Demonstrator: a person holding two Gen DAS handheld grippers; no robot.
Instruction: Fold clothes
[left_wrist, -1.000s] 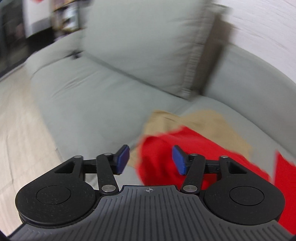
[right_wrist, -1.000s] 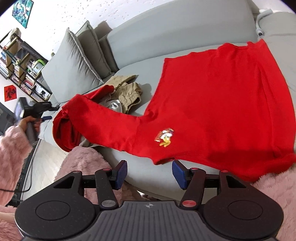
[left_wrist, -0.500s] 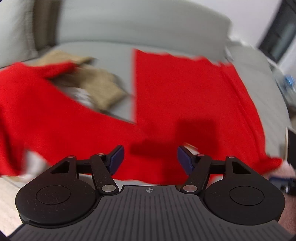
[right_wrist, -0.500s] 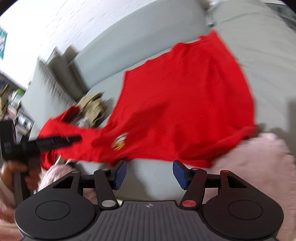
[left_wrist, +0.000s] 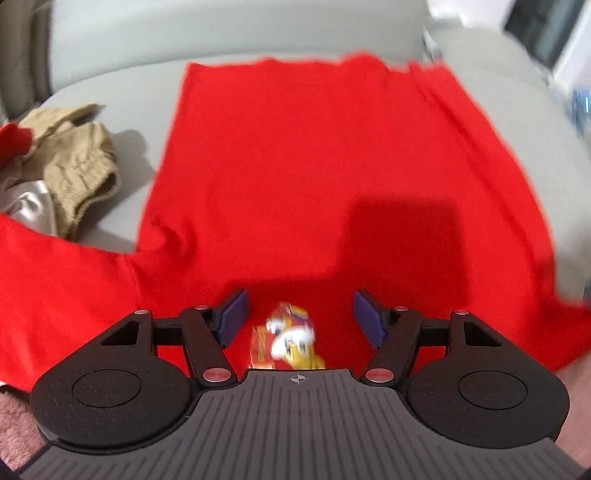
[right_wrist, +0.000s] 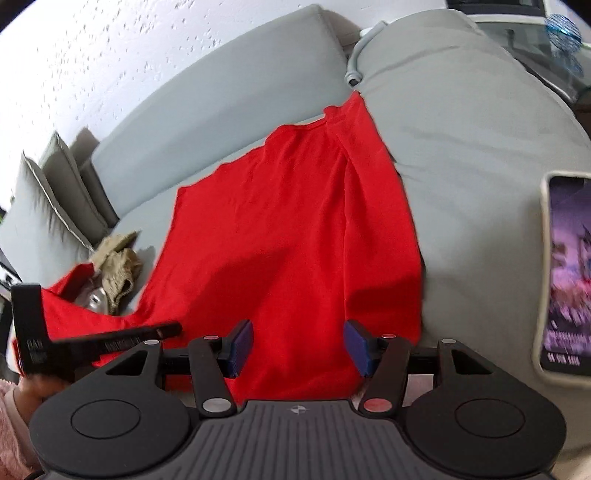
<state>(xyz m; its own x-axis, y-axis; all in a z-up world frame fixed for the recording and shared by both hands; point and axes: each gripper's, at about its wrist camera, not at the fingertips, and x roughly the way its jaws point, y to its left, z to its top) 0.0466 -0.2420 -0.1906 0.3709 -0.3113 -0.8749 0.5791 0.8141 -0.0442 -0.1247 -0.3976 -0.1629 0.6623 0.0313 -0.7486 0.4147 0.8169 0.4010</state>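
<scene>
Red long-sleeved shirt (left_wrist: 314, 177) lies spread flat on the seat of a grey sofa (left_wrist: 122, 92), its body running away from the cameras toward the backrest and one sleeve stretching off to the left. Left gripper (left_wrist: 299, 321) hangs just above the near part of the shirt, jaws apart with nothing between the blue pads; a small yellow and white cartoon print (left_wrist: 288, 343) on the fabric shows in the gap, blurred. Right gripper (right_wrist: 299, 345) hovers over the near right part of the same shirt (right_wrist: 295, 229), jaws likewise apart and holding nothing, though whether the pads brush the cloth cannot be told. Beside the shirt's left edge sits a crumpled tan garment (left_wrist: 74, 166) with a pale silvery piece under it, the red sleeve passing in front of it. Grey cushions (right_wrist: 48, 199) lean at the sofa's far left. Phone (right_wrist: 565, 280) with a lit screen rests on the sofa at the right.
</scene>
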